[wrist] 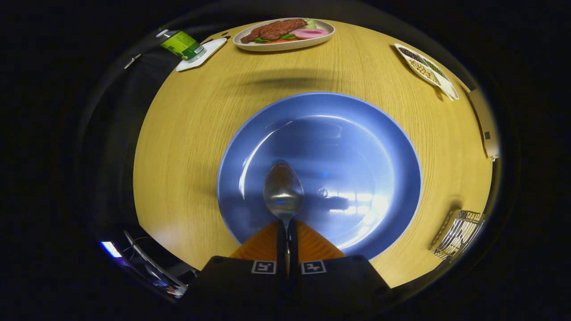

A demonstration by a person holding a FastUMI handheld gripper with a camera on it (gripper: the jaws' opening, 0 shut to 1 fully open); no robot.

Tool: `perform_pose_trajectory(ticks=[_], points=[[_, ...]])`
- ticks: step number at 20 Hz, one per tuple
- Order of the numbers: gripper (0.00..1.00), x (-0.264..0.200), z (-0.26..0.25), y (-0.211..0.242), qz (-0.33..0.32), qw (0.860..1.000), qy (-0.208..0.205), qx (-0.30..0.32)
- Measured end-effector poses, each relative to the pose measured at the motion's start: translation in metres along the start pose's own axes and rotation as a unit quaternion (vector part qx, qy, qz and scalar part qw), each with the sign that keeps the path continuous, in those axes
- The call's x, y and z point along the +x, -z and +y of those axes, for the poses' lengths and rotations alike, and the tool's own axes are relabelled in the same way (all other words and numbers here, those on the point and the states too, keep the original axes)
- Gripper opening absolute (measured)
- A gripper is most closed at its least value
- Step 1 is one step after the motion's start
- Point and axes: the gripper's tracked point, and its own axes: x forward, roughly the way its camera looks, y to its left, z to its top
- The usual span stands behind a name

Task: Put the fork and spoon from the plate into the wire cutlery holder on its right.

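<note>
My gripper (287,228) is shut on the handle of a metal spoon (283,191), whose bowl points forward from the fingertips and hangs above the blue plate (379,133). The plate lies on the round wooden table just ahead of and under the fingers. The wire cutlery holder (459,234) stands on the table to the right of the plate, near the table's edge. Its inside is too small and dark to make out.
Beyond the plate, at the table's far side, sits an oval dish of meat and vegetables (285,32). A green can (182,44) rests on a white coaster at the far left. A divided tray of beans (426,69) lies at the far right.
</note>
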Motion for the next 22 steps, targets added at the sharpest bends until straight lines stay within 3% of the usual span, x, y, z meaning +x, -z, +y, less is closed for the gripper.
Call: perform_pose_trajectory(ticks=[6,13,19,22], points=[[0.06,-0.033,-0.004,-0.010,-0.027,0.999,-0.041,0.020],[0.05,-0.115,-0.032,-0.014,-0.047,0.995,-0.088,0.003],[0.05,-0.188,-0.108,0.007,-0.028,0.997,-0.067,-0.027],[0.06,-0.206,-0.151,0.029,0.003,0.999,-0.038,-0.035]])
